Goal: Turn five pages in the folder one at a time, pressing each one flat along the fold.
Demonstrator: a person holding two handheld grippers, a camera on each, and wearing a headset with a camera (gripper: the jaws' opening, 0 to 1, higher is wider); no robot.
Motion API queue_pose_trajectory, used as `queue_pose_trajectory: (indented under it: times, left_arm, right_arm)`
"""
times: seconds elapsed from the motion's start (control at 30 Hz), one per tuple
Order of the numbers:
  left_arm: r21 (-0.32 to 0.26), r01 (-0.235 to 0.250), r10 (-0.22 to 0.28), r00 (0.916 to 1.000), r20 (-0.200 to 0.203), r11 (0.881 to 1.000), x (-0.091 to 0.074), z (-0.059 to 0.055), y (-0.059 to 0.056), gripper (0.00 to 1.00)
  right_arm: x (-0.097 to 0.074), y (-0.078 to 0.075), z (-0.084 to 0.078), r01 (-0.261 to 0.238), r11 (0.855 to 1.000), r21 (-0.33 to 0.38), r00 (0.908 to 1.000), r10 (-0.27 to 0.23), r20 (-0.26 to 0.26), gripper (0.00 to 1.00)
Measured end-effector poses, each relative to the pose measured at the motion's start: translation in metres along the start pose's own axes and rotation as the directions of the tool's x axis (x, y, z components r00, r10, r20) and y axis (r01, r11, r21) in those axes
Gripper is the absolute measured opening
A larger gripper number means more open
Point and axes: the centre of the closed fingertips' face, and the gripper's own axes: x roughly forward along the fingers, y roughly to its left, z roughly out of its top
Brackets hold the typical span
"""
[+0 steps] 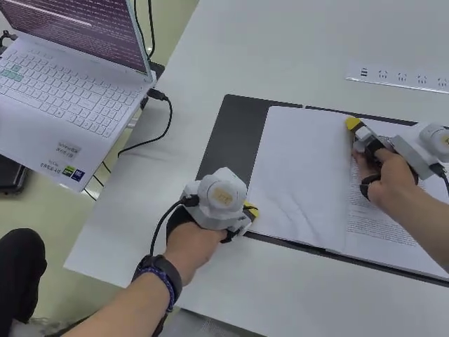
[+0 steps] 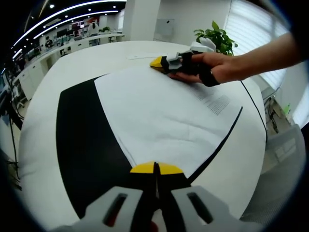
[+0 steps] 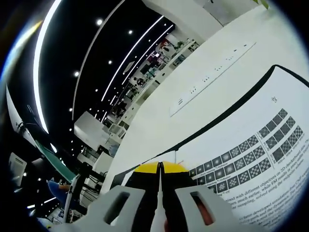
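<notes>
A black folder lies open on the white table. Its left page is blank white and its right page is printed. My left gripper is shut, its yellow tips low over the black cover at the near corner of the blank page. Shut as well, my right gripper has its tips down near the top of the fold. In its own view the tips rest on the printed page with its checkerboard figures. Nothing is held in either gripper.
An open white laptop sits at the far left with a black cable running toward the folder. A white power strip lies behind the folder. The table's near edge is close to my left hand.
</notes>
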Motion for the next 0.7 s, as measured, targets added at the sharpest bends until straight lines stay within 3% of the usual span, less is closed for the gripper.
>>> queue_pose_trajectory:
  times: [0.27, 0.7]
  left_arm:
    - [0.012, -0.008, 0.008, 1.0, -0.005, 1.0, 0.0, 0.0, 0.0, 0.0]
    - [0.039, -0.021, 0.021, 0.9998, -0.002, 0.999, 0.0, 0.0, 0.0, 0.0]
  right_arm:
    - [-0.021, 0.009, -0.015, -0.014, 0.999, -0.046, 0.9999, 0.014, 0.009, 0.0]
    - [-0.045, 0.007, -0.032, -0.022, 0.995, -0.098, 0.9997, 0.022, -0.004, 0.0]
